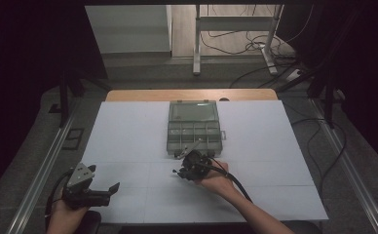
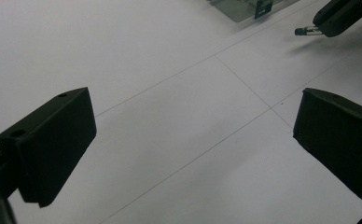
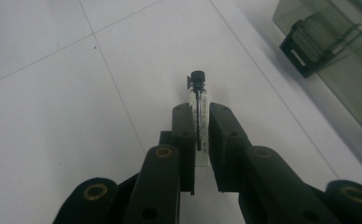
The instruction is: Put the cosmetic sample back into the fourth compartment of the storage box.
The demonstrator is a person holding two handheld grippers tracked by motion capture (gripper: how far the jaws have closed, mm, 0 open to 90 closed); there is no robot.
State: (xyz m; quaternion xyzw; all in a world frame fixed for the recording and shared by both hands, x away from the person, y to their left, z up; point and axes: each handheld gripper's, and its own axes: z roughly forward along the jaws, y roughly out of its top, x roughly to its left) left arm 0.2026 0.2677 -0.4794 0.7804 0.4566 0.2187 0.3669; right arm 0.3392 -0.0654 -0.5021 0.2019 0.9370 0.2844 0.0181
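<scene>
A clear compartment box (image 1: pixel 195 127) with its lid open sits on the white table (image 1: pixel 128 146), cables (image 1: pixel 236 44) on the floor behind.

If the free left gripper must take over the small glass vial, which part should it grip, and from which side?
Probably the capped end. The right gripper is shut on the vial at its glass middle, so only the black cap and a short neck stick out beyond the jaws. The open left gripper could come from ahead of those jaws and close across that narrow end.
</scene>
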